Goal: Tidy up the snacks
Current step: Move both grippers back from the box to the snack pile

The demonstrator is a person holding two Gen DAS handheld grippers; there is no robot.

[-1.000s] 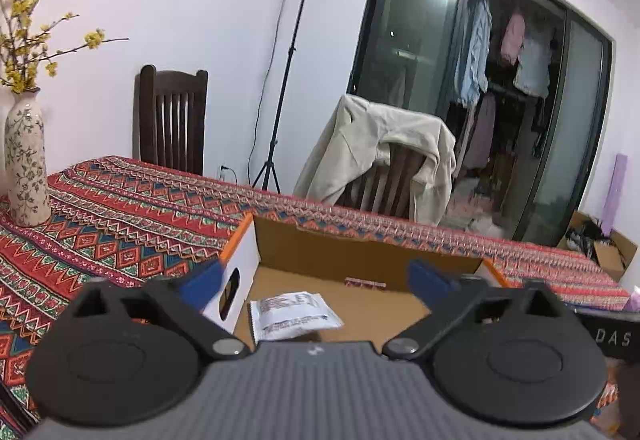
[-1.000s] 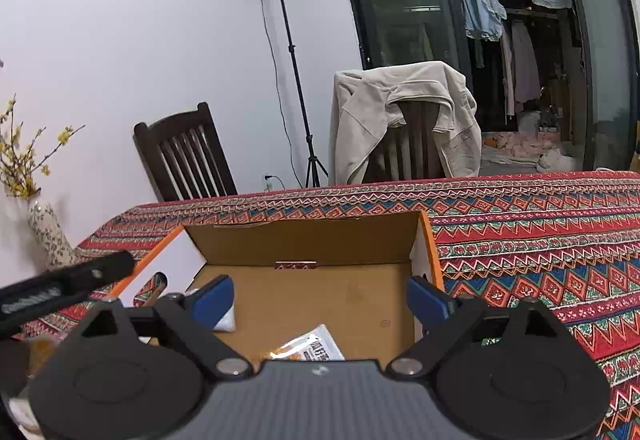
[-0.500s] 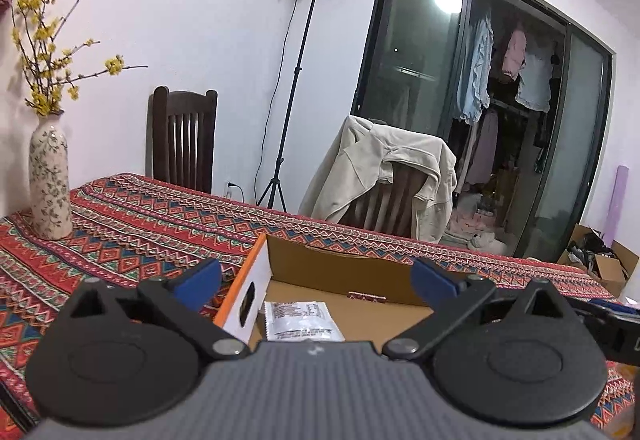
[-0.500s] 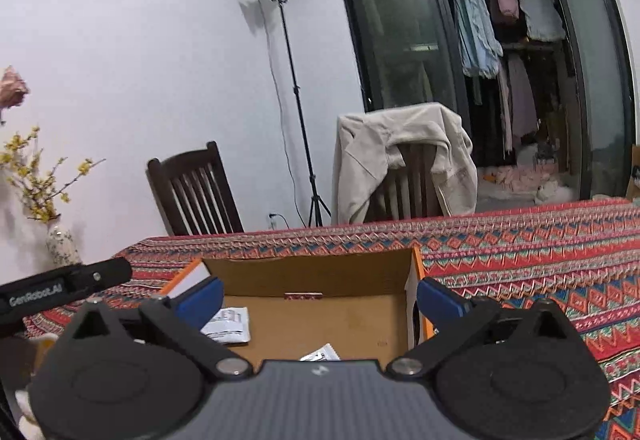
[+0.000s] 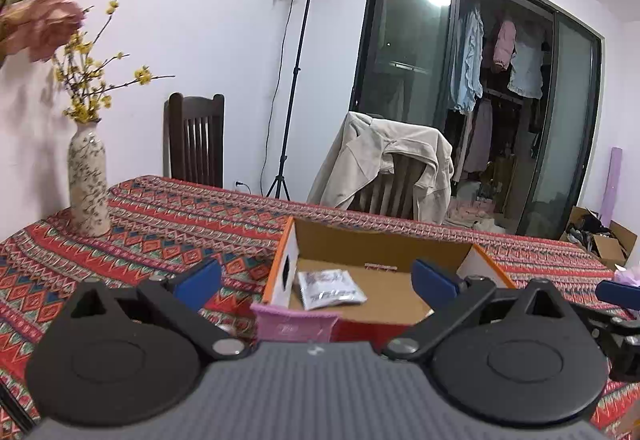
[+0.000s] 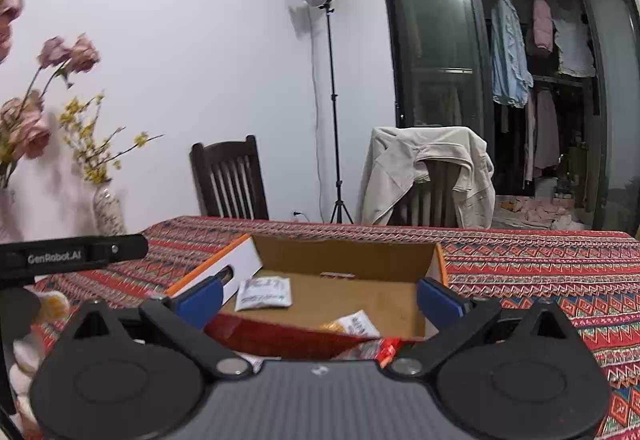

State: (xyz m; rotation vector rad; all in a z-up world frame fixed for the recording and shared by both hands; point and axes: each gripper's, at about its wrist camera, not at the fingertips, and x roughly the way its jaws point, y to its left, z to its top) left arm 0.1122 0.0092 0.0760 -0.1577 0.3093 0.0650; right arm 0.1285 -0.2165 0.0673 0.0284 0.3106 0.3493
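Two packets are already lying in the cardboard box (image 6: 344, 304): a white packet (image 6: 264, 294) far left and an orange-and-white packet (image 6: 354, 324) nearer. Both the left gripper (image 5: 316, 282) and right gripper (image 6: 318, 296) are held wide open, nothing gripped, so a fetch step seems to be in hand. A pink packet (image 5: 296, 324) (near the box) is shown only by the left view; a red packet (image 6: 280, 338) only by the right.

box (image 6: 344, 258) brown, orange-edged | tablecloth (image 5: 168, 228) red geometric | packet (image 5: 296, 324) pink | fingers (image 5: 198, 280) blue
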